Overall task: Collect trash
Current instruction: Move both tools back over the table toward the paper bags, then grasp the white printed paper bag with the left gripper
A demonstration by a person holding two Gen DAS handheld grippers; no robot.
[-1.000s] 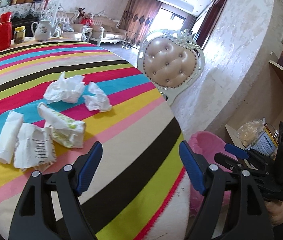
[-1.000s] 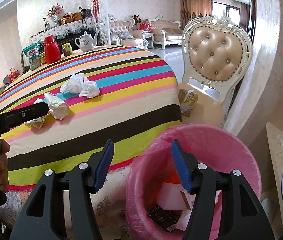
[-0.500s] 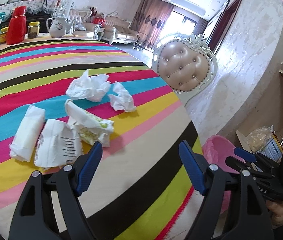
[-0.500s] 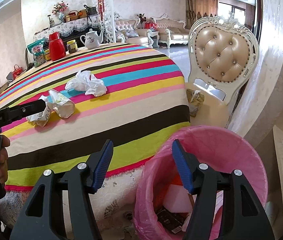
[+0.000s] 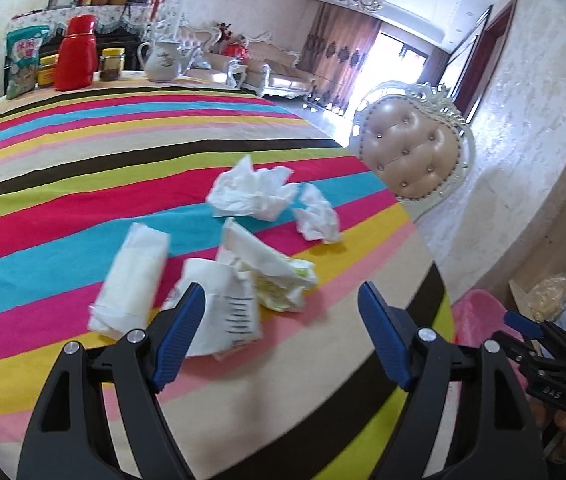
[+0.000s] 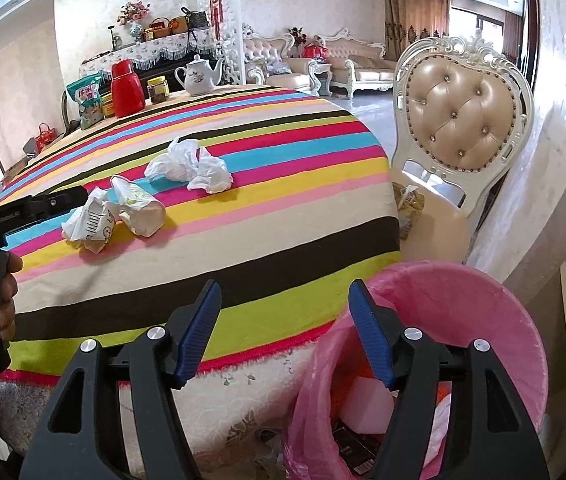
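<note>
**Soft paper litter waits on the striped tabletop**

We see 5 pieces of trash lying close together on the tabletop [image 5: 83, 208]: 2 crumpled tissues [image 5: 251, 196] and 3 flattened paper wrappers [image 5: 219, 312]. All look very light, soft and easily crushed, so we judge they will neither slip nor break, though a loose corner could tear or slide out. We would pinch each through its bunched middle, where the folds are thickest.

Our left claw [image 5: 281, 336] hangs over the nearest printed wrapper, jaws apart and holding nothing. Our right claw [image 6: 285, 330] sits above the rim of the 1 pink-lined bin [image 6: 483, 304] beside the tabletop; its jaws have just been opening and nothing is between them. The bin already holds some rubbish.
</note>
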